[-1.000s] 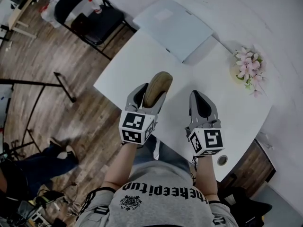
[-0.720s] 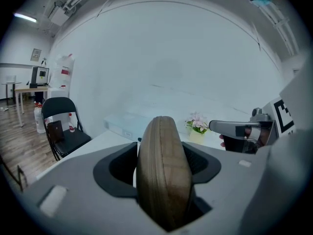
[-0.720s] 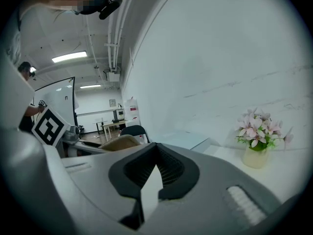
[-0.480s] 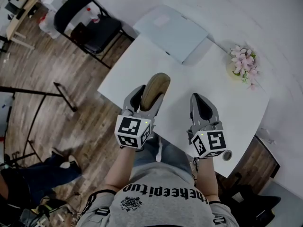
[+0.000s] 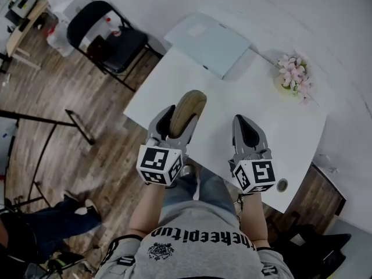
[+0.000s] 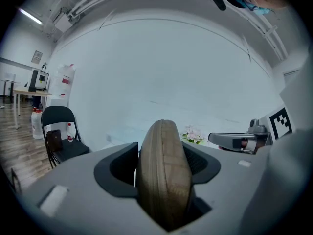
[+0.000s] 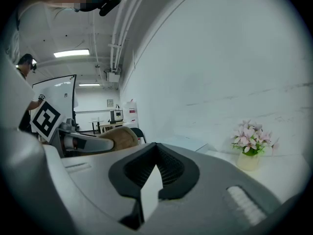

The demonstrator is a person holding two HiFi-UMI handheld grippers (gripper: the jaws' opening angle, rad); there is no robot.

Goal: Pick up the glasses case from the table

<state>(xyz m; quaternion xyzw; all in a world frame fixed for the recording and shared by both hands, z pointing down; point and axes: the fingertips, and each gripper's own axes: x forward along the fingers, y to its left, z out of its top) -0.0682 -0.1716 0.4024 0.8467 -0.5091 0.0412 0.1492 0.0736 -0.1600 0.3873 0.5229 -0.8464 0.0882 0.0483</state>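
The glasses case (image 5: 188,109), an oval tan-brown shell, stands on edge between the jaws of my left gripper (image 5: 181,118), which is shut on it and holds it in the air over the near left part of the white table (image 5: 273,118). In the left gripper view the case (image 6: 164,175) fills the gap between both pads. My right gripper (image 5: 244,122) hovers beside it to the right with its jaws shut and nothing in them. In the right gripper view its jaw tips (image 7: 155,148) meet, and the case (image 7: 122,137) shows at the left.
A flat pale grey-blue laptop-like slab (image 5: 212,38) lies at the table's far end. A small vase of pink flowers (image 5: 292,74) stands at the far right. A small round ring (image 5: 282,185) sits by the near edge. A black folding chair (image 5: 110,34) stands on the wooden floor to the left.
Both grippers have risen and drawn back toward the person's body, the left one carrying the case higher above the table. The grip on the case looks the same.
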